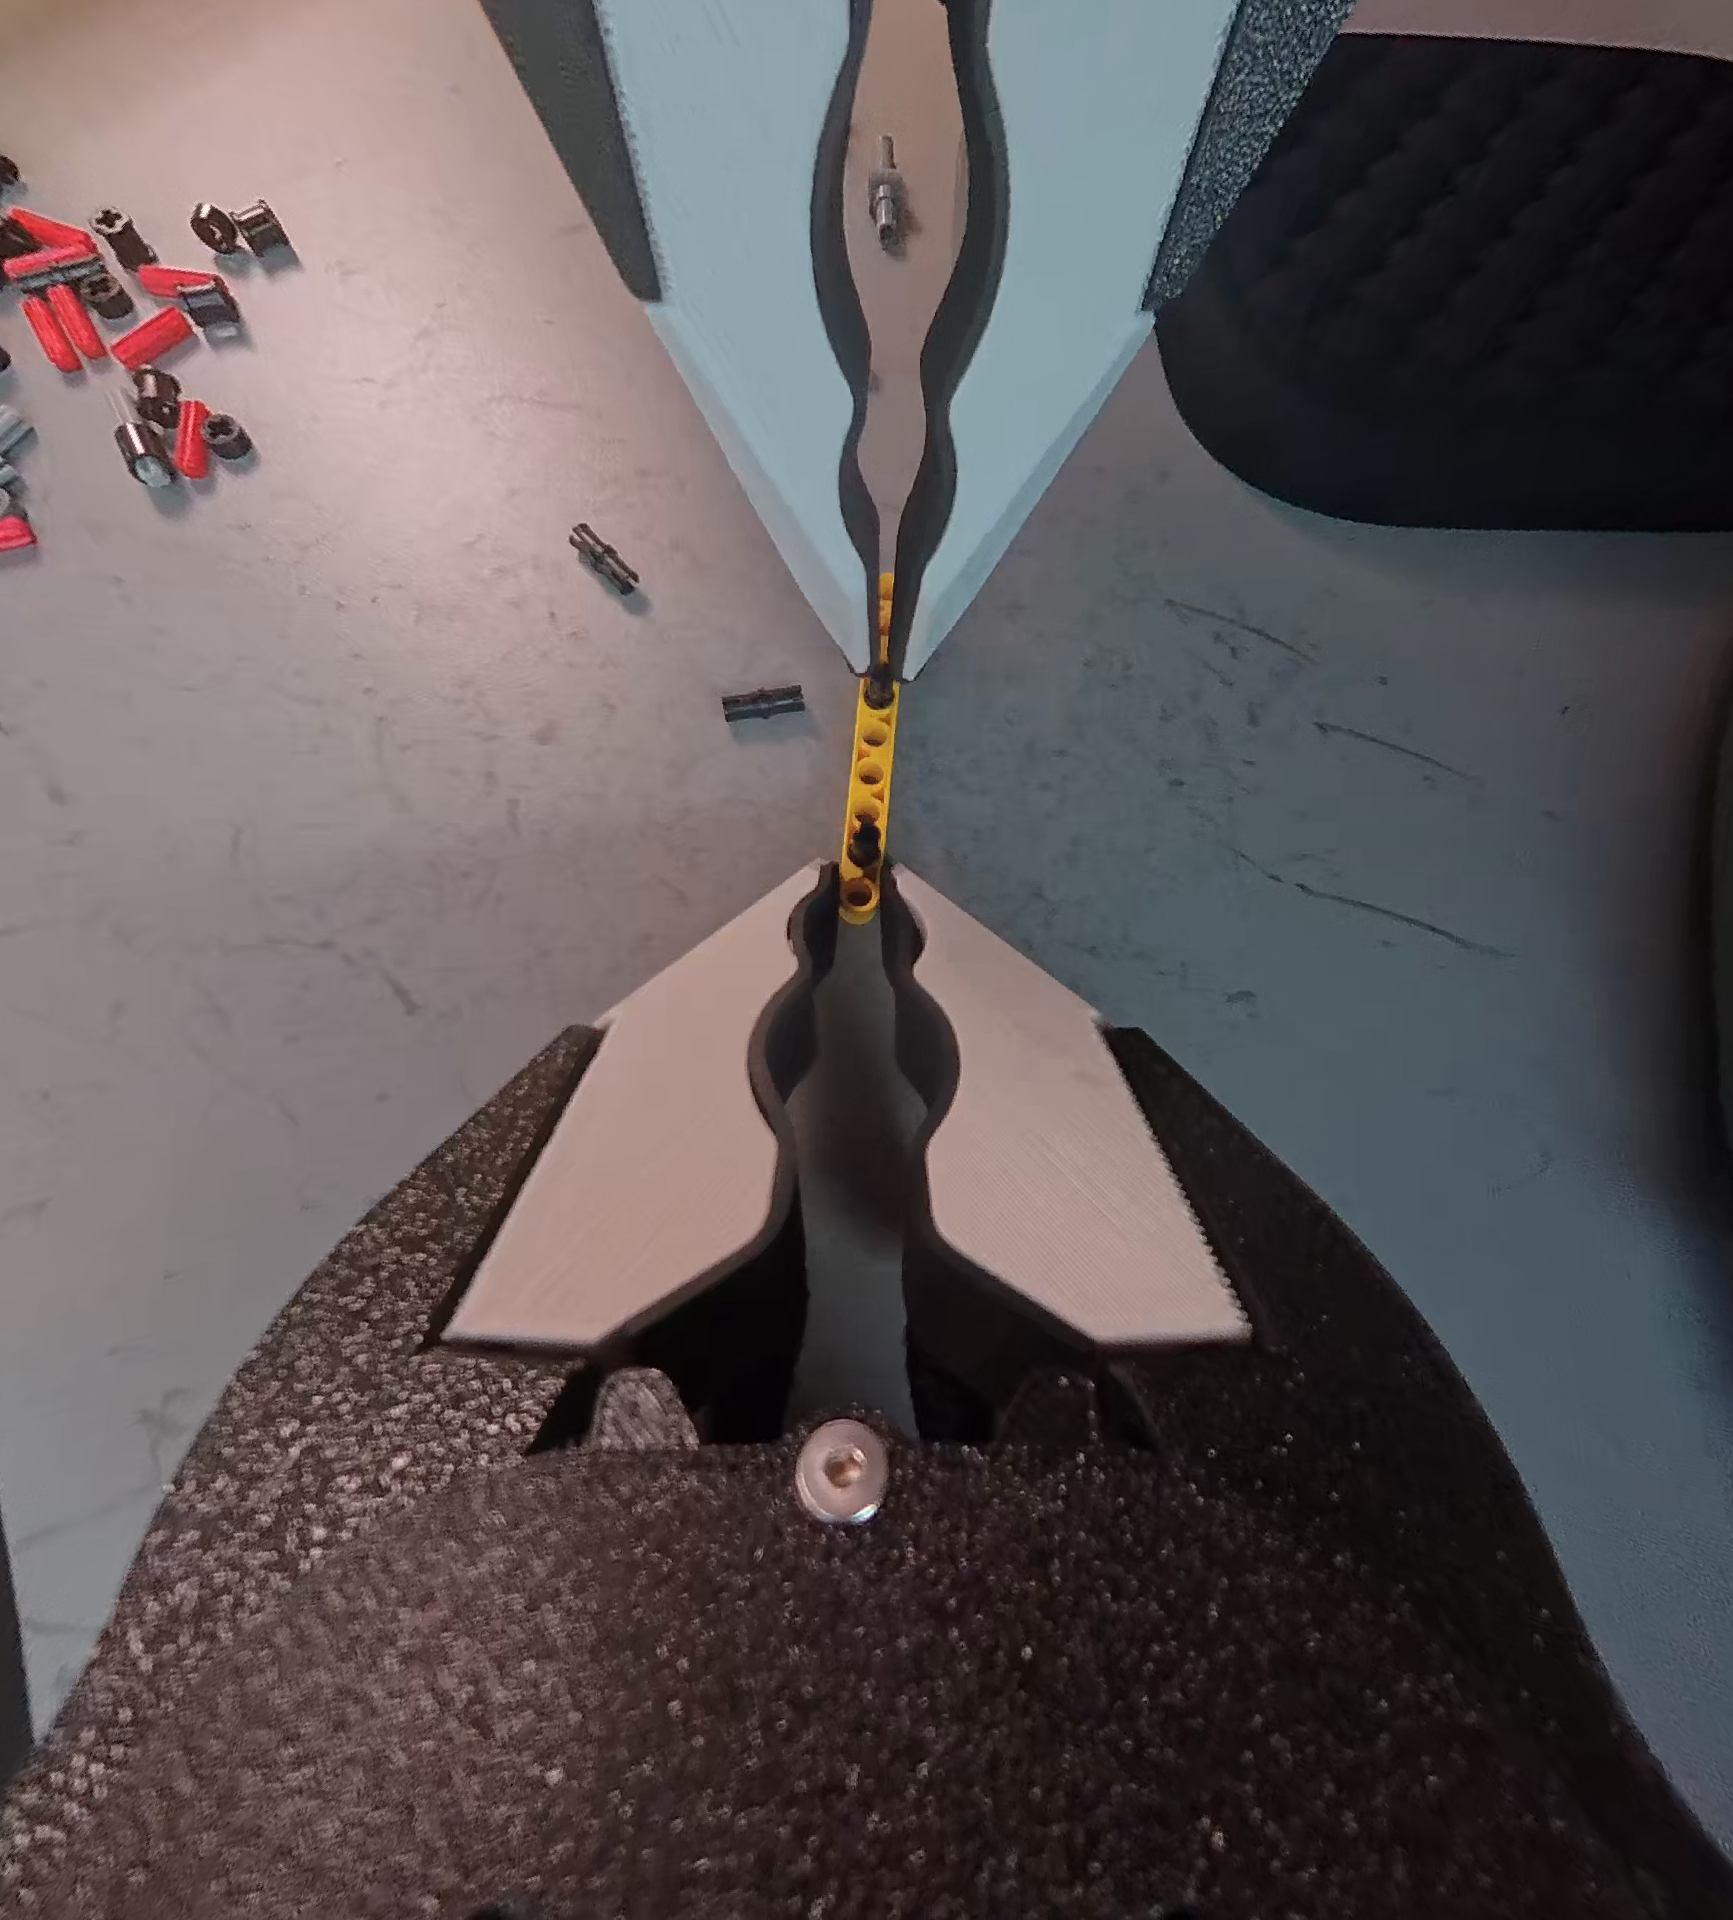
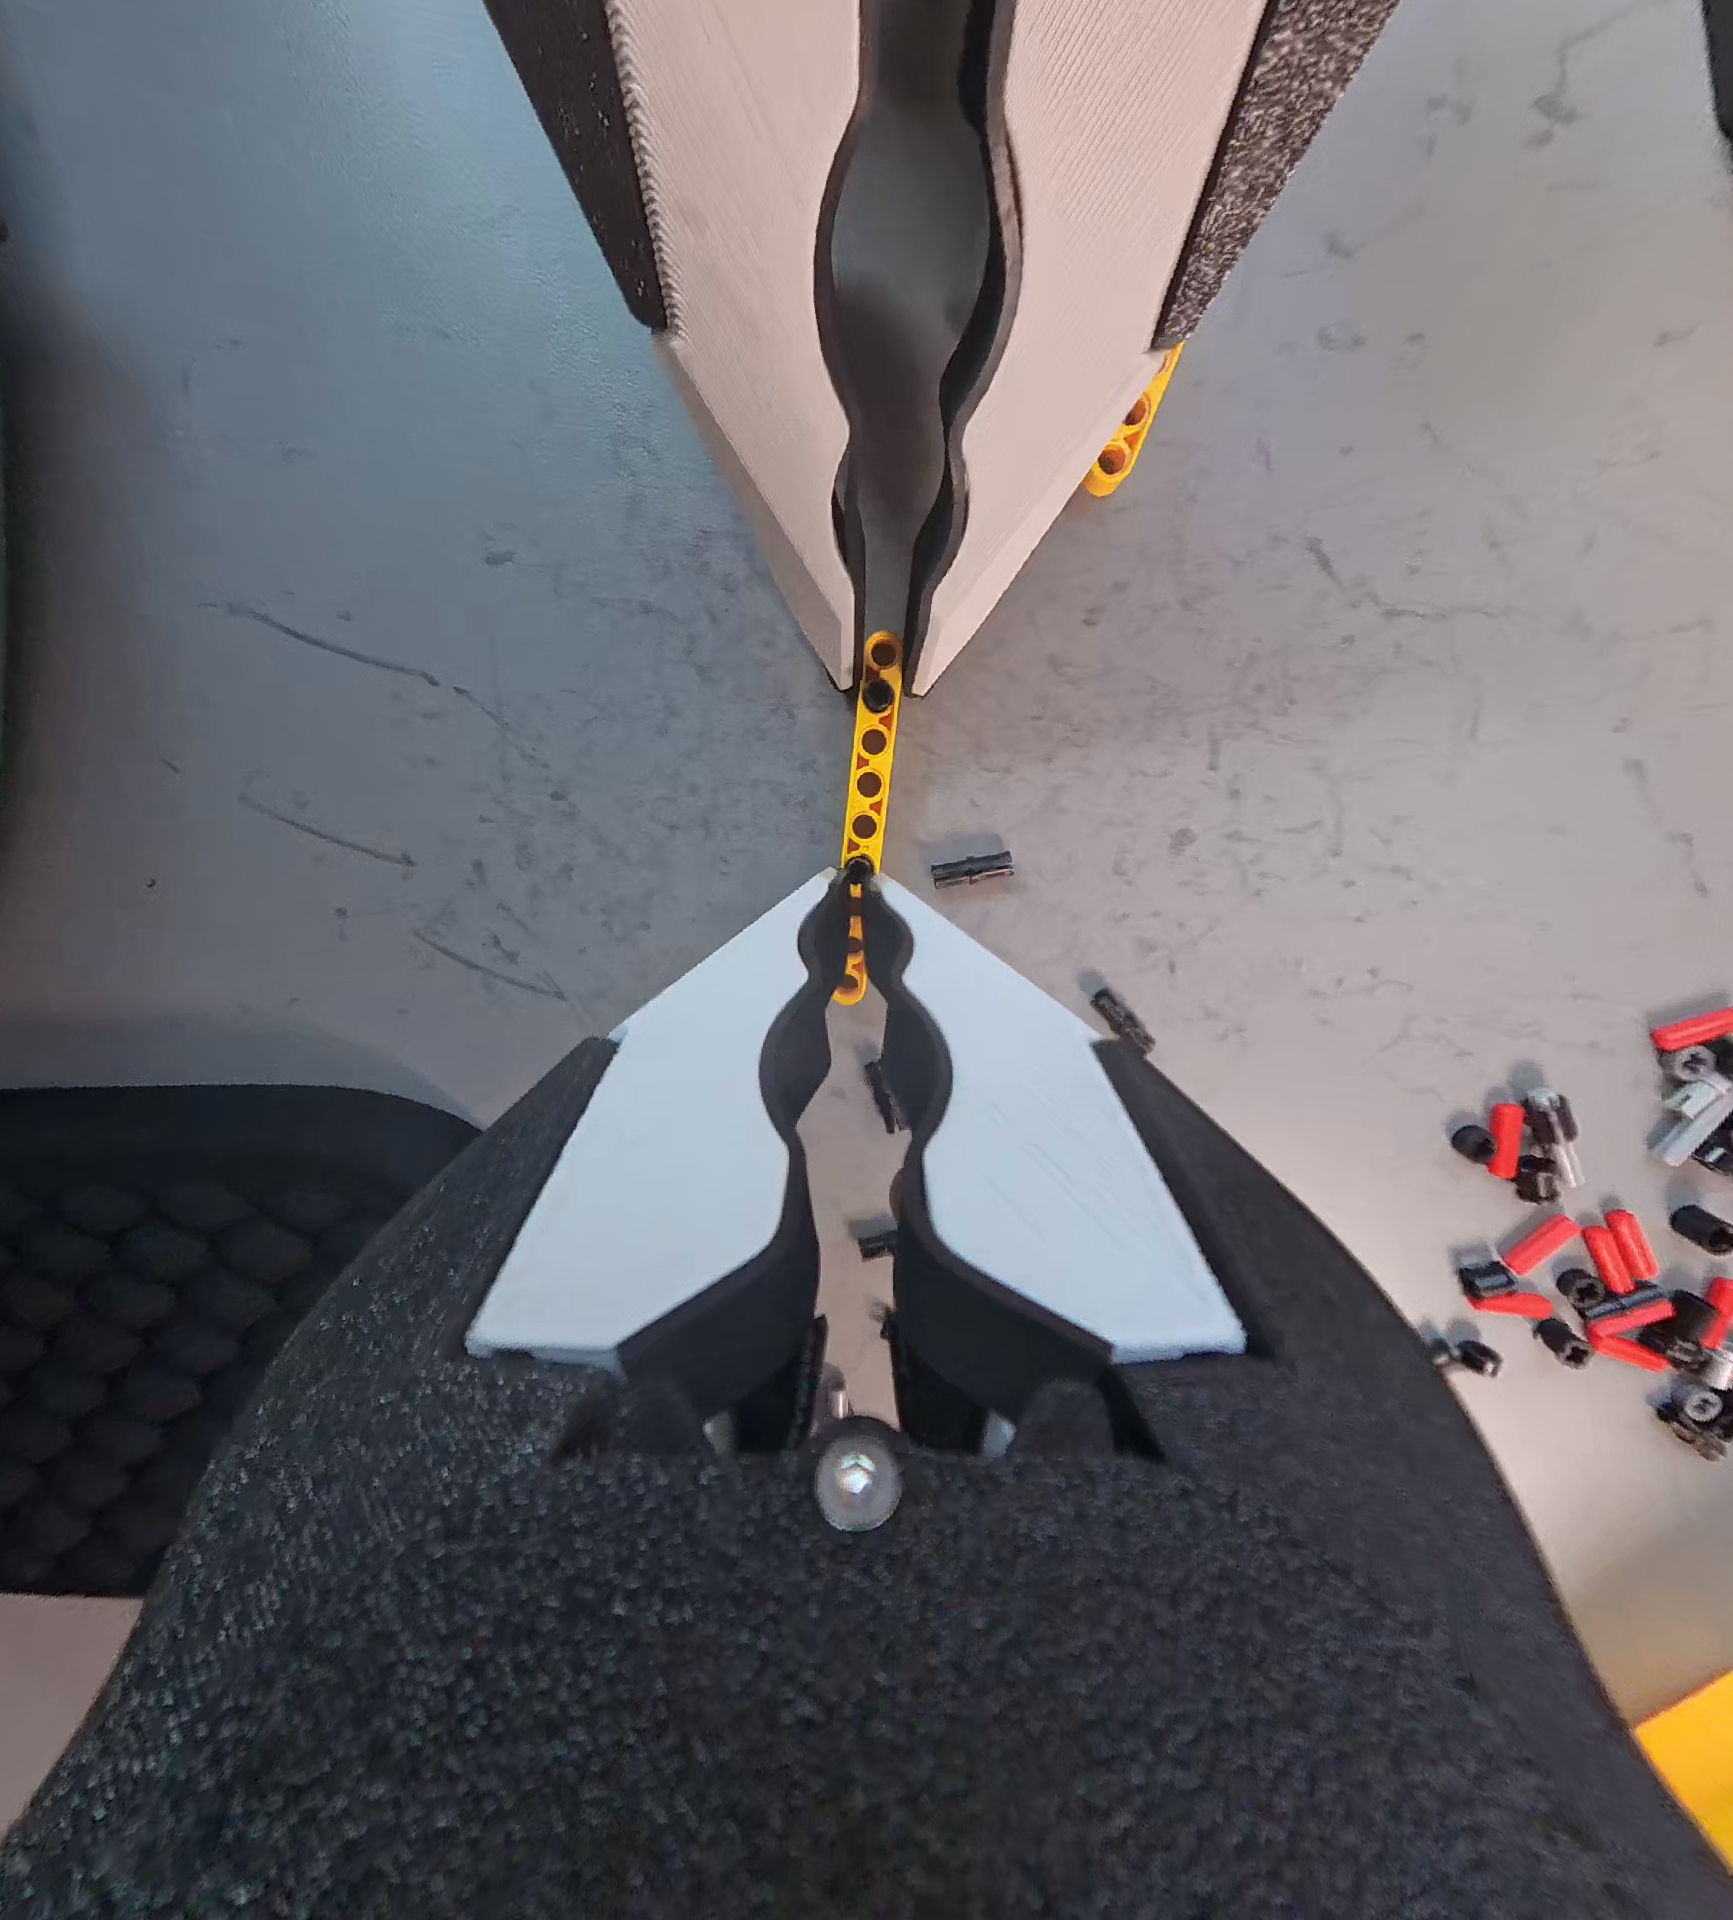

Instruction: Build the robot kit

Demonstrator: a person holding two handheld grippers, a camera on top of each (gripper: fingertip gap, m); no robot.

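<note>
Left hand-held gripper (image 1: pixel 857 883): black textured body, pale wedge-shaped fingers (image 1: pixel 675 1174) with wavy black pads, tips drawn nearly together. Right hand-held gripper (image 2: pixel 857 878): same build, pale fingers (image 2: pixel 1049 1164), tips likewise pinched close. The two face each other tip to tip, aligned on one line, a short gap between.

Yellow perforated beam (image 1: pixel 870 774) looked like glossy hard plastic, as did the loose red and black connector pieces (image 1: pixel 62 343) and the black pins (image 1: pixel 761 703) on the table. Table top (image 1: pixel 322 883) was a matt grey surface, scuffed and scratched; left gripper (image 1: pixel 862 873) body was rough, grainy black plastic with ridged pale printed finger plates (image 1: pixel 654 1174), smooth black pads and a shiny metal screw (image 1: pixel 839 1473). Black cushion (image 2: pixel 114 1299) looked like quilted cloth.
</note>
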